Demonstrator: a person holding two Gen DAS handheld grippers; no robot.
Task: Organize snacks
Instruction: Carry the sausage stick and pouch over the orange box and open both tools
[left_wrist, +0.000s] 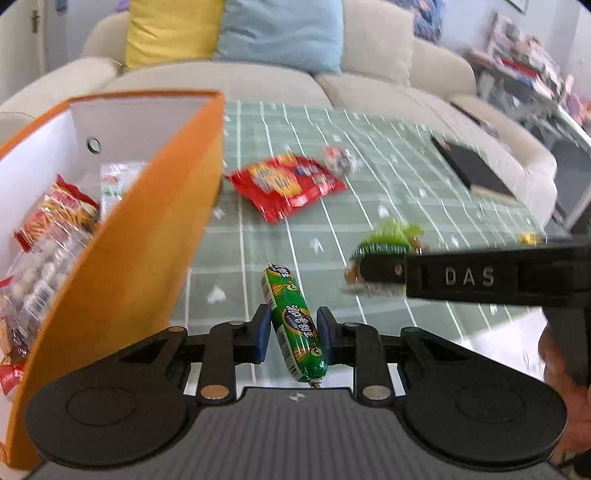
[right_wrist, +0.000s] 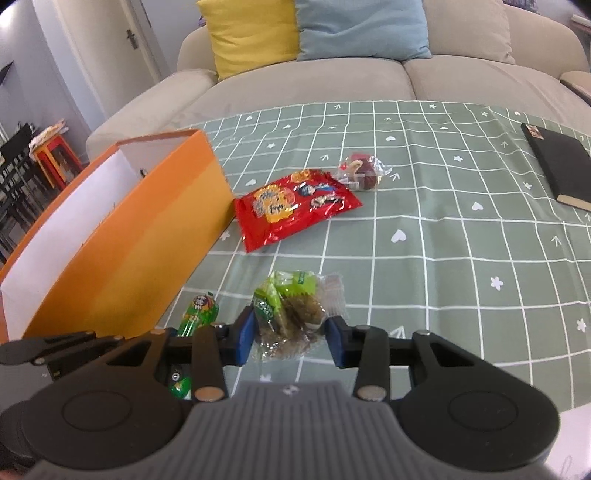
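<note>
Green sausage stick (left_wrist: 293, 325) between pads of left claw (left_wrist: 293, 334), lying slanted on checked tablecloth (right_wrist: 443, 240); pads close on both sides, contact not certain, so not clamped as far as visible. Right claw (right_wrist: 290, 332) apart, straddling green-wrapped snack pack (right_wrist: 291, 314) on the table, gap visible on the right pad side. Right claw also seen from left wrist view (left_wrist: 384, 273), tips at the same pack.

Orange box (left_wrist: 122, 236) just left of left claw, open top, already holding several packets (left_wrist: 51, 236). Red snack bag (right_wrist: 295, 205) and small clear-wrapped sweet (right_wrist: 360, 171) farther out on cloth, near box end wall. Black notebook (right_wrist: 557, 166) far right, well apart.

Step in hand, judged: grip both items, carry to box.
- Sausage stick: round, slick film, likely to roll or pivot; close at mid-length, square the pads to its axis first.
- Green pack: crinkly, soft; close slowly, take body not loose film edge.

Clearance:
- Box wall tall and close on left; lift above rim before moving sideways.
- Claws near each other; move one at a time to avoid collision.
- Table edge near at bottom right; open cloth ahead and right.
</note>
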